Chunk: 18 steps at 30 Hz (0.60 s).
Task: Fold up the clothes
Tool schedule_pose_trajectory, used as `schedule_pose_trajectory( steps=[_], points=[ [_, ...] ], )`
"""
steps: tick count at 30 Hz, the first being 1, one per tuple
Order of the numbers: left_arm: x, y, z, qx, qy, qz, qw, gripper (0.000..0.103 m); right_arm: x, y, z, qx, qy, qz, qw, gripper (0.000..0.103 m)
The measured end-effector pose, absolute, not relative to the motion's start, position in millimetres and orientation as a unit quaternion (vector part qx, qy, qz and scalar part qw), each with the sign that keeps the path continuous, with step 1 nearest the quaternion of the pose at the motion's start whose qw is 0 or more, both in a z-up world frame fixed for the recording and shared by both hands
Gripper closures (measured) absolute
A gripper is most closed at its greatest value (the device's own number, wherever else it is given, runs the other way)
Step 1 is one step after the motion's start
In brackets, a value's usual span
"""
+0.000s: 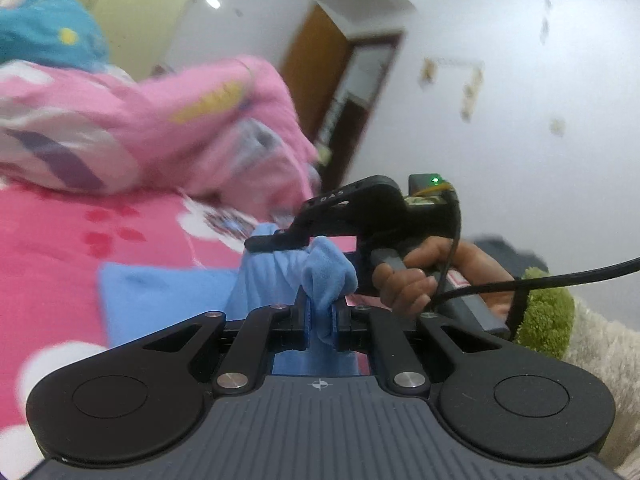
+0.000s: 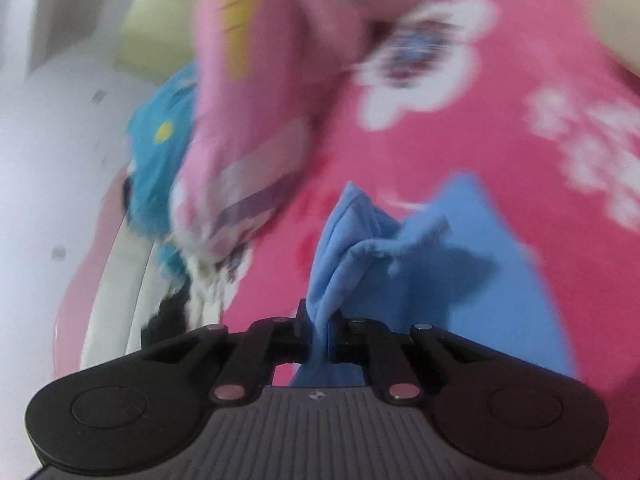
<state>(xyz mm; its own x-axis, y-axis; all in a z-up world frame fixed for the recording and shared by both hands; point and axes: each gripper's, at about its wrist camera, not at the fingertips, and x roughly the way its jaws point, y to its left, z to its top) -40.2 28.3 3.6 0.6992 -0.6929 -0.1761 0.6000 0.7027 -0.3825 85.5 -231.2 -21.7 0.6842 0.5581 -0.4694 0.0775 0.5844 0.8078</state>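
Your left tongs (image 1: 320,316) were pinching a bunched fold of the light blue garment (image 1: 168,300), the cloth squeezed between the pads and spilling upward in a knot just ahead of them. Your right tongs (image 2: 318,334) were likewise clamped on a gathered edge of the same blue garment (image 2: 472,280), whose remaining part lay spread across the pink flowered bedspread (image 2: 460,128). In the left wrist view, your right hand (image 1: 416,280) gripped the handle of the right tongs (image 1: 280,242), which sat just beyond the left pair with the blue cloth rising to them. A heap of pink patterned bedding (image 1: 160,120) was piled farther back on the bed, with a turquoise fabric (image 1: 48,28) behind it. Both views were smeared by motion. A green shaggy item (image 1: 548,312) showed at the right edge.
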Motion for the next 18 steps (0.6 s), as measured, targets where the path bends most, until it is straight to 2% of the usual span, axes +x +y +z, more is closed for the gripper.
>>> schedule_pose_trajectory(
  steps=[5, 8, 14, 18],
  points=[
    [-58, 90, 13, -0.188, 0.117, -0.265, 0.938, 0.096, 130, -130, 21, 0.331, 0.385, 0.224, 0.832, 0.095],
    [-73, 127, 9, -0.213, 0.112, -0.195, 0.951, 0.096, 150, -58, 25, 0.275, 0.399, 0.271, 0.832, 0.095],
    [-95, 186, -22, -0.264, 0.152, -0.068, 0.950, 0.096, 169, 71, -14, 0.187, 0.442, 0.324, 0.815, 0.095],
    [-103, 208, -42, -0.287, 0.182, -0.027, 0.940, 0.096, 162, 114, -52, 0.147, 0.472, 0.325, 0.806, 0.095]
  ],
)
